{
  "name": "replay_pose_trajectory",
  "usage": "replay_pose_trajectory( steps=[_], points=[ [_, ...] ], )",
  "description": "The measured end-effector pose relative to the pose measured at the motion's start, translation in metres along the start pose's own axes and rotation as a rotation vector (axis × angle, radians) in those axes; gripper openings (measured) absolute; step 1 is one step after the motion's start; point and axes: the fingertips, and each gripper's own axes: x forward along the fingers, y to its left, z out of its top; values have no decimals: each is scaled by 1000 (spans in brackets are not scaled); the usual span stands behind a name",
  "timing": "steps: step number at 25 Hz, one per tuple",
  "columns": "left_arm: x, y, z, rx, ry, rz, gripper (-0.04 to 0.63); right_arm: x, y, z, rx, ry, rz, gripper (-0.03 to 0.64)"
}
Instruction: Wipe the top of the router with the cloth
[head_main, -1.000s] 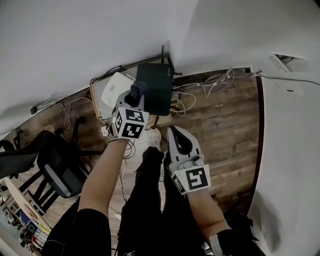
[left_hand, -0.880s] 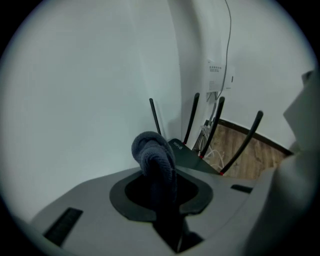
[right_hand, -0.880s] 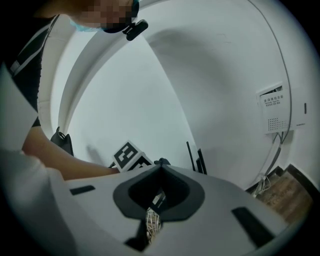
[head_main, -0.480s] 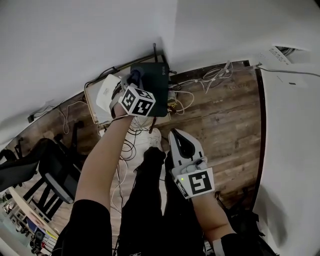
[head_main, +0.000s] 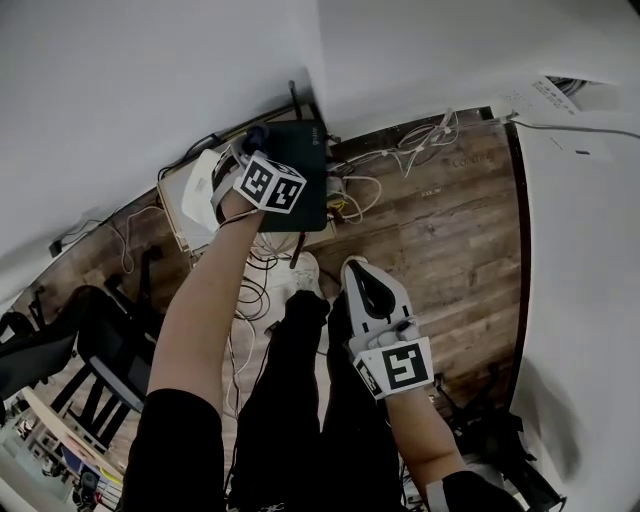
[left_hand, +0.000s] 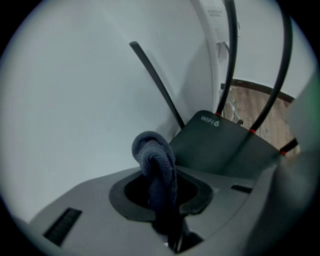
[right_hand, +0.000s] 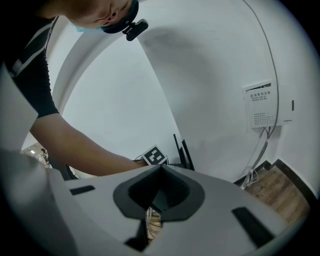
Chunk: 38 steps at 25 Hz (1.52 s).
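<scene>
The router (head_main: 303, 178) is a flat dark box on a low board by the wall corner; in the left gripper view its top (left_hand: 220, 145) reads "WIFI6" and thin antennas (left_hand: 156, 82) rise behind it. My left gripper (head_main: 256, 146) reaches over the router's far left part, shut on a bunched dark blue cloth (left_hand: 156, 165) that sticks up between its jaws (head_main: 257, 134). Whether the cloth touches the router top I cannot tell. My right gripper (head_main: 354, 268) hangs lower, over the floor by the person's legs, shut with nothing in it (right_hand: 160, 172).
A white device (head_main: 200, 190) lies left of the router, with tangled cables (head_main: 352, 196) to its right. White walls meet just behind. A wooden floor (head_main: 450, 240) spreads right. An office chair (head_main: 95, 350) stands at lower left. A wall box (right_hand: 260, 111) hangs at right.
My left gripper has carried the cloth across the router, away from me toward the wall. The right gripper has stayed where it was.
</scene>
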Motion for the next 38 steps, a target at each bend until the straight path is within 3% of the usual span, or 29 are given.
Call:
replay_pose_trajectory(
  steps=[6,15,23,32,38],
  points=[
    [10,-11,-1,194,44,61,74,-1,-4,-2,7,-2,-28,0],
    [-2,-49,-19,417,58,-91,72,-2,1,-2,10,-11,-19,0],
    [-35,-88,-49,434,57,-297,77,-6,4,-6,-6,4,0,0],
    [-70,-119,-84,318,105,-557,78,-5,-3,-5,11,3,11,0],
    [-76,-131,-85,370,74,-651,74,-4,-6,-4,13,10,26,0]
  ],
)
